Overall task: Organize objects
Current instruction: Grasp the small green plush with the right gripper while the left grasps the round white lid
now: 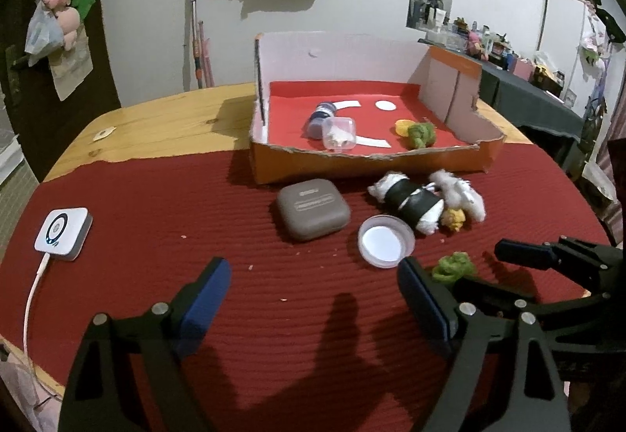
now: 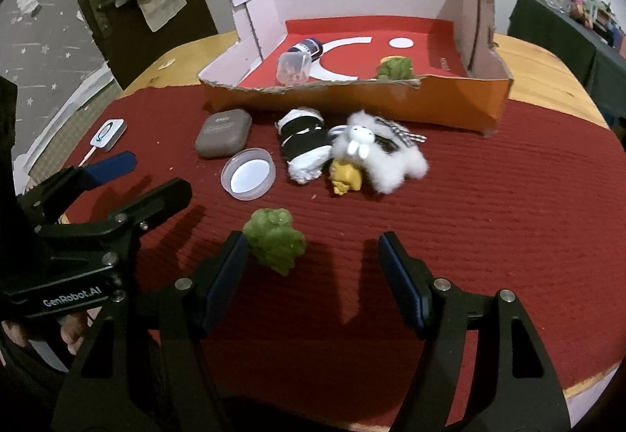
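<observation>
On the red mat (image 2: 489,197), a green toy (image 2: 276,238) lies just beside the right gripper (image 2: 313,267), whose jaws stand apart, gripping nothing. Left gripper (image 1: 313,287) likewise open and empty; cardboard box (image 2: 450,103) sits behind

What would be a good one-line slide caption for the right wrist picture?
Open right gripper beside a green plush toy on a red mat, orange cardboard box behind.

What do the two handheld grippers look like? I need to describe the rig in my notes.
Both are black angular frames with triangular cut-outs and silver pivot bolts. The left gripper and right gripper each carry two flat fingers faced with blue pads. White "GenRobot.AI" lettering marks the left one's body. No cables show on them.
</observation>
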Tool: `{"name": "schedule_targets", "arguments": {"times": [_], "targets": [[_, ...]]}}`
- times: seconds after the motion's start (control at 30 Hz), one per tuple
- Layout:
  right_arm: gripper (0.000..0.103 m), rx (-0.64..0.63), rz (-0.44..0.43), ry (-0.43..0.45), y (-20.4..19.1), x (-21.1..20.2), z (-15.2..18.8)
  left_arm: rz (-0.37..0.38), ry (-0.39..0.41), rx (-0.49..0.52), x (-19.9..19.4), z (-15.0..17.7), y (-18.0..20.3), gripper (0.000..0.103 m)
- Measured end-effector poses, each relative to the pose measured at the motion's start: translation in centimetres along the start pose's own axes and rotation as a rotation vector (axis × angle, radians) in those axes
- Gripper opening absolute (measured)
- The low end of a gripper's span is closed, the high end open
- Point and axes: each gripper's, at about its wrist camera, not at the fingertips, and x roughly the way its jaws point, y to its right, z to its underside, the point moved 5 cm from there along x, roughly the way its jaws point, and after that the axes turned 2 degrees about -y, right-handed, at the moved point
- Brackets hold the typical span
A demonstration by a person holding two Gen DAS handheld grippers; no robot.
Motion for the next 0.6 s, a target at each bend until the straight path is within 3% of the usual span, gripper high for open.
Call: {"name": "schedule_targets", "arguments": {"times": [0.23, 0.5, 0.6], "targets": [[0.067, -0.031, 0.032, -0.005, 0.0, 1.0, -0.1, 0.010, -0.013, 0.000, 0.7, 0.1, -0.1, 0.088], [0.067, 0.009, 0.084, 0.055, 2.3, -0.1, -1.4, 0.045, -0.014, 0.046, 1.7, -0.1, 1.7, 0.088], [0.057, 0.024, 0.013, 0.045, 2.3, 0.0, -1.5, 0.057, -0.015, 0.062, 2.1, -0.2, 2.3, 0.087]]}}
